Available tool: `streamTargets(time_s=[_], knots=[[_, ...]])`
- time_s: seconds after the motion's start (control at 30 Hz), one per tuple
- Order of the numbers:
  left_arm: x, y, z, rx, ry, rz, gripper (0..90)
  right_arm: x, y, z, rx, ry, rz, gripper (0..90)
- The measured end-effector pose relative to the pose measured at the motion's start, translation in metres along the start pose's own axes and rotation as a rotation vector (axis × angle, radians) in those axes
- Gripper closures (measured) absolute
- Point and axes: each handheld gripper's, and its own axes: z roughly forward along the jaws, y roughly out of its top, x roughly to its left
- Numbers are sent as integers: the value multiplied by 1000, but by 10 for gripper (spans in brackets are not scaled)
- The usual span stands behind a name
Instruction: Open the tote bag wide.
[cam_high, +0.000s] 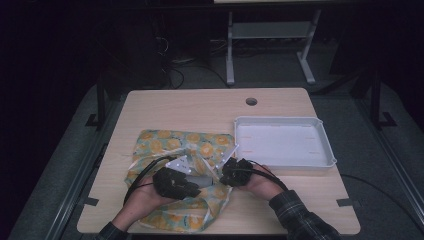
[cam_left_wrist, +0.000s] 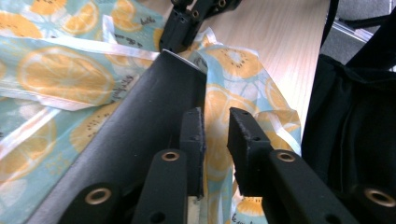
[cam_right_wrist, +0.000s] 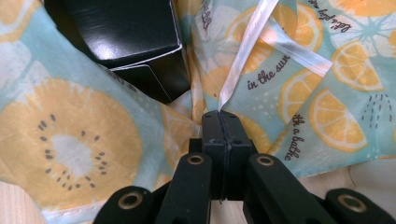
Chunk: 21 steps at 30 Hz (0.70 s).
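A light blue cloth bag (cam_high: 165, 142) printed with orange slices lies on the near half of the wooden table. A black box (cam_high: 201, 178) rests at the bag's mouth, between my two grippers. In the left gripper view the box (cam_left_wrist: 154, 107) lies along the left side of my left gripper (cam_left_wrist: 215, 116), whose jaws stand apart with bag cloth (cam_left_wrist: 60, 74) showing behind the gap. My right gripper (cam_right_wrist: 219, 114) is shut on the bag's white ribbon (cam_right_wrist: 243, 60), right beside the box (cam_right_wrist: 126, 28). From above, the left gripper (cam_high: 196, 186) and right gripper (cam_high: 223, 170) sit close together.
A white rectangular tray (cam_high: 280, 119) stands on the table at the right, just beyond the right hand. A round cable hole (cam_high: 251, 101) sits near the far edge. Bare wood lies along the far and left parts of the table.
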Motion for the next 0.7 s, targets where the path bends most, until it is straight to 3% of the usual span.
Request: streamTargets(time_s=[0.13,0.4,0.7], knots=[[-1,-1,3,34,-4,15,889,0,0,0,2,2,-3,895],[-8,-1,13,61,-21,47,898,1,0,2,14,2,-5,895],[-14,-6,30,129,-28,68,898,1,0,3,21,2,-11,895]])
